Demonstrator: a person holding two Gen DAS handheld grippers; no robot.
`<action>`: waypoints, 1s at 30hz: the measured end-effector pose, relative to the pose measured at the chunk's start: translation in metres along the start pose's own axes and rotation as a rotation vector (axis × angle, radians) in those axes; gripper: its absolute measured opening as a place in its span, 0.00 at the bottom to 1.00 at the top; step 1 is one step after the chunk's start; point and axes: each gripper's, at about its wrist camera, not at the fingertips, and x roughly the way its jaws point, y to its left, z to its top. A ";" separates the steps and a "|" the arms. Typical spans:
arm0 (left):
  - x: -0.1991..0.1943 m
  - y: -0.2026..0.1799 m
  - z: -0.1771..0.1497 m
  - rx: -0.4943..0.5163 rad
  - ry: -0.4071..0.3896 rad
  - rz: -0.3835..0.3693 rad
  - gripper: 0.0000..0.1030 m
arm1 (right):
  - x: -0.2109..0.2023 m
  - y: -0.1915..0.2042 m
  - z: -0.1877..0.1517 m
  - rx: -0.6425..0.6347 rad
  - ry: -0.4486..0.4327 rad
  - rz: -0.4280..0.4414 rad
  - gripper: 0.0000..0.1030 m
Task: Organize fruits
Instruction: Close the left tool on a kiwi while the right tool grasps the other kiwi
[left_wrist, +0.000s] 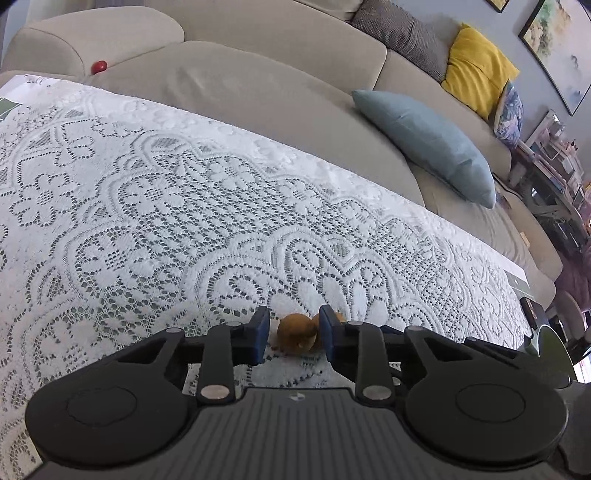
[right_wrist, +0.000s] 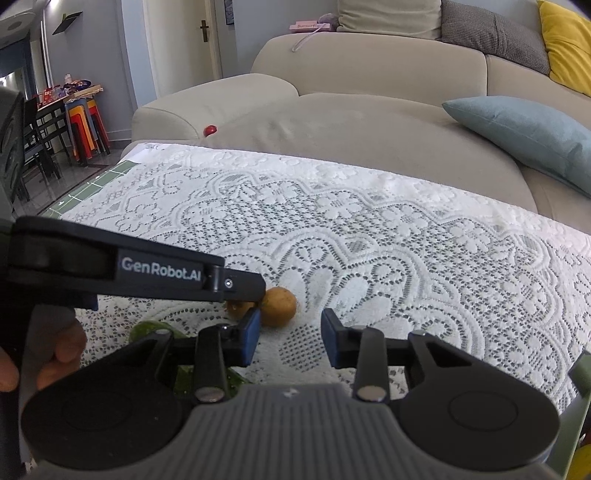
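Observation:
Two small brown round fruits lie touching on the white lace tablecloth (left_wrist: 184, 206). In the left wrist view my left gripper (left_wrist: 294, 328) is open, its jaws on either side of the nearer brown fruit (left_wrist: 297, 334); the second fruit (left_wrist: 338, 317) is partly hidden behind the right finger. In the right wrist view my right gripper (right_wrist: 290, 334) is open and empty just right of the brown fruit (right_wrist: 279, 306). The left gripper (right_wrist: 255, 291) reaches in from the left over the second fruit (right_wrist: 238, 308). A green item (right_wrist: 147, 330) lies partly hidden at lower left.
A beige sofa (left_wrist: 258, 85) runs along the table's far edge, with a blue cushion (left_wrist: 432, 144), a yellow cushion (left_wrist: 476, 70) and a small red ball (left_wrist: 99, 67) on it. A green mat (right_wrist: 92, 186) shows under the cloth's left corner. Chairs and stools (right_wrist: 85, 125) stand far left.

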 end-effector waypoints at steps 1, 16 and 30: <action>0.000 0.000 0.000 0.000 -0.004 -0.002 0.26 | 0.000 0.001 0.000 -0.004 -0.001 0.002 0.32; 0.003 -0.006 -0.004 0.029 0.086 -0.011 0.29 | 0.010 0.003 0.001 -0.143 0.030 -0.058 0.32; -0.020 0.002 0.001 0.051 -0.002 0.068 0.26 | 0.007 0.014 0.003 -0.159 0.003 -0.011 0.33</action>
